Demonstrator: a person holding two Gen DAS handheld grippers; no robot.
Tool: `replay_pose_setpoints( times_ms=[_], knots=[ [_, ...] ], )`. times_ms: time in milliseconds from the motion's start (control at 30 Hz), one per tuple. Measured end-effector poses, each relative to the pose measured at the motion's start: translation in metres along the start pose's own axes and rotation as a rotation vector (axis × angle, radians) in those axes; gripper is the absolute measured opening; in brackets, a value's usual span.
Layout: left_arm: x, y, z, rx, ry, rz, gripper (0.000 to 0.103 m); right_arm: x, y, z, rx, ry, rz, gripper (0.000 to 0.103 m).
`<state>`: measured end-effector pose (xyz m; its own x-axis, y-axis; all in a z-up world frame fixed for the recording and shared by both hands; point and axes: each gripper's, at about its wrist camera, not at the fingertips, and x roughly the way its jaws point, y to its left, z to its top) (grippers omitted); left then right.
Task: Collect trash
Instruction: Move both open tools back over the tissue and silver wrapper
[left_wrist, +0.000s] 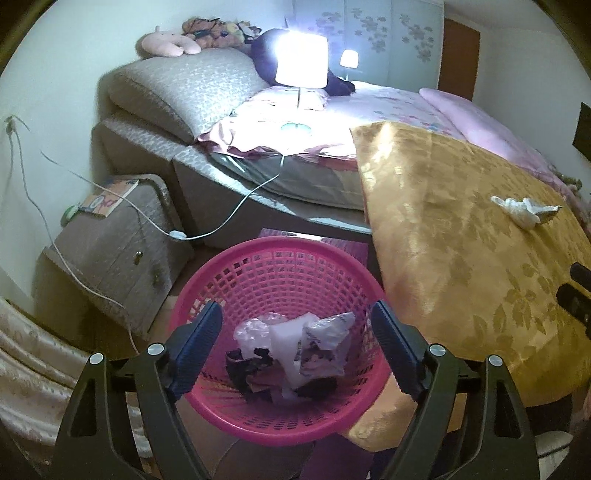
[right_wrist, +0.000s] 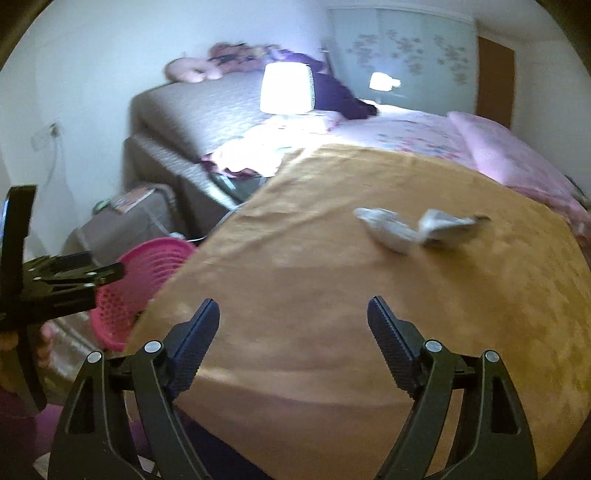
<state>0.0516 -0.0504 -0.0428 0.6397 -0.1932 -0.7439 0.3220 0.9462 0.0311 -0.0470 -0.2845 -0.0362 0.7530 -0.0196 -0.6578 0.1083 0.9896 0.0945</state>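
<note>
I see crumpled white trash (right_wrist: 413, 227) lying on the gold blanket (right_wrist: 332, 295) at about one o'clock from my right gripper (right_wrist: 293, 328), well apart from it. Its jaws stand wide with nothing between them. My left gripper (left_wrist: 297, 330) hangs over the pink basket (left_wrist: 280, 254), jaws wide and empty, with wrappers (left_wrist: 295, 354) lying in the basket's bottom. A lit lamp (left_wrist: 301, 61) stands on the bed at twelve o'clock.
</note>
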Motion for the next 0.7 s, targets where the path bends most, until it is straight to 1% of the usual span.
replay_pose_setpoints(
  times_ms=[200, 333, 433, 533, 700],
  knots=[
    [-0.002, -0.012, 0.001, 0.029, -0.007, -0.016, 0.08, -0.009, -0.034, -0.01, 0.062, -0.021, -0.093, 0.08],
    [-0.004, -0.023, 0.001, 0.057, -0.008, -0.044, 0.08, -0.017, -0.058, -0.021, 0.101, -0.03, -0.155, 0.08],
    [-0.004, -0.034, 0.003, 0.079, -0.003, -0.066, 0.081, -0.021, -0.074, -0.029, 0.13, -0.028, -0.184, 0.08],
    [-0.003, -0.047, 0.006, 0.114, 0.0, -0.078, 0.081, -0.022, -0.081, -0.033, 0.141, -0.027, -0.207, 0.08],
    [-0.001, -0.076, 0.017, 0.161, 0.001, -0.124, 0.081, -0.024, -0.092, -0.039, 0.16, -0.032, -0.236, 0.08]
  ],
)
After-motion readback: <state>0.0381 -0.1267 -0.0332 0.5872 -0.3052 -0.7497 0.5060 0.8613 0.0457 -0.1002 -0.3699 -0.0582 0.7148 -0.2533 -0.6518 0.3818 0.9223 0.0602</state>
